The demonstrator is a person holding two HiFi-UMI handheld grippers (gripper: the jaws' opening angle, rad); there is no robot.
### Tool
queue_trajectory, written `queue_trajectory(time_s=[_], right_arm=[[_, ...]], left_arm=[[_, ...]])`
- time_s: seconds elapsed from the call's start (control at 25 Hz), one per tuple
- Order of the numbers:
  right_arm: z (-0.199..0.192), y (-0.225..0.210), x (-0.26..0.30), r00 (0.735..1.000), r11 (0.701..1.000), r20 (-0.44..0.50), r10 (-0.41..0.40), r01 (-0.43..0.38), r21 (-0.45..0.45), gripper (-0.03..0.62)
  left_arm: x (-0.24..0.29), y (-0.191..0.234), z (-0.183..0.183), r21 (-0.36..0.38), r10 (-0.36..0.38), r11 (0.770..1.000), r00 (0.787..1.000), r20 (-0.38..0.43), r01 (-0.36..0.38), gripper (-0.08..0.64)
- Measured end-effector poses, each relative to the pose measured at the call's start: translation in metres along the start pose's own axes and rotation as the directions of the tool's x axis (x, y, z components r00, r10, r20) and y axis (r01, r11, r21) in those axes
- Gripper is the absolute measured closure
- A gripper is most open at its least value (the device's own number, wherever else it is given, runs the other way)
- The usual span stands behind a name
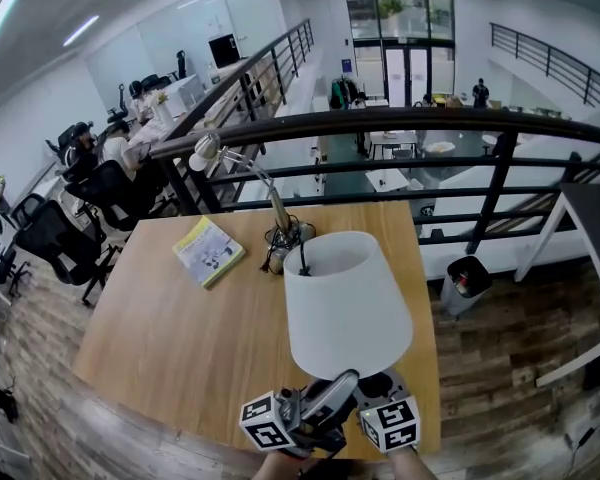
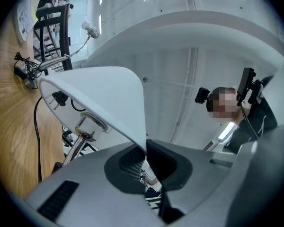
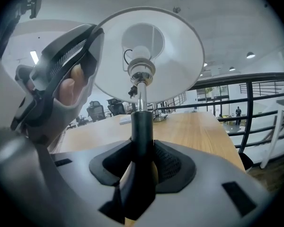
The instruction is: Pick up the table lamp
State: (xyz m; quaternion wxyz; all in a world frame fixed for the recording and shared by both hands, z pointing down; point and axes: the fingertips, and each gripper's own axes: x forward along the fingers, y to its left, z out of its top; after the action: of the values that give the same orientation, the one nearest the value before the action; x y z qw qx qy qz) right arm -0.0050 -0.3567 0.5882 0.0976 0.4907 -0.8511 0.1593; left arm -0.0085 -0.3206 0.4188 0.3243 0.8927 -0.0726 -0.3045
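The table lamp has a white cone shade (image 1: 345, 303) and a chrome post that runs down into a black stem (image 3: 142, 126). It is over the near edge of the wooden table (image 1: 170, 338). My left gripper (image 1: 325, 393) is shut on the lower rim of the shade (image 2: 104, 93), and the thin edge runs in between its pads (image 2: 132, 162). My right gripper (image 3: 142, 160) is closed around the black stem, with the pads (image 3: 168, 162) against it on both sides. The lamp's base is hidden below the jaws. Its black cord (image 1: 303, 258) leads away across the table.
A yellow-green booklet (image 1: 208, 250) lies at the table's far left. A thin desk lamp (image 1: 205, 151) stands over a tangle of cables (image 1: 285, 236) at the far edge. A black railing (image 1: 430, 120) runs behind the table. A bin (image 1: 465, 278) and a white table (image 1: 590, 228) stand to the right.
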Motion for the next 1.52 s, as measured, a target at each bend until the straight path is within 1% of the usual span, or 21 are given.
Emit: queue_trajectory(time_s=[0.28, 0.68, 1.16, 1.32, 1.52], right_arm=[[0.024, 0.001, -0.015, 0.998, 1.000, 0.060, 0.001, 0.000, -0.013, 0.440], [0.062, 0.014, -0.044, 0.989, 0.999, 0.149, 0.005, 0.002, -0.050, 0.440], [0.108, 0.025, -0.085, 0.968, 0.997, 0.249, 0.018, 0.002, -0.081, 0.440], [0.124, 0.027, -0.090, 0.961, 0.996, 0.277, 0.029, -0.003, -0.094, 0.440], [0.143, 0.030, -0.093, 0.950, 0.994, 0.310, 0.032, 0.003, -0.114, 0.440]], left_arm=[[0.014, -0.029, 0.000, 0.053, -0.037, 0.998, 0.999, -0.024, 0.038, 0.545], [0.025, -0.078, 0.008, 0.117, -0.096, 0.988, 0.995, -0.003, 0.096, 0.544], [0.045, -0.134, 0.011, 0.198, -0.125, 0.972, 0.992, -0.001, 0.123, 0.543], [0.053, -0.147, 0.018, 0.225, -0.140, 0.965, 0.990, -0.004, 0.137, 0.543], [0.058, -0.159, 0.027, 0.240, -0.167, 0.957, 0.986, 0.006, 0.160, 0.543]])
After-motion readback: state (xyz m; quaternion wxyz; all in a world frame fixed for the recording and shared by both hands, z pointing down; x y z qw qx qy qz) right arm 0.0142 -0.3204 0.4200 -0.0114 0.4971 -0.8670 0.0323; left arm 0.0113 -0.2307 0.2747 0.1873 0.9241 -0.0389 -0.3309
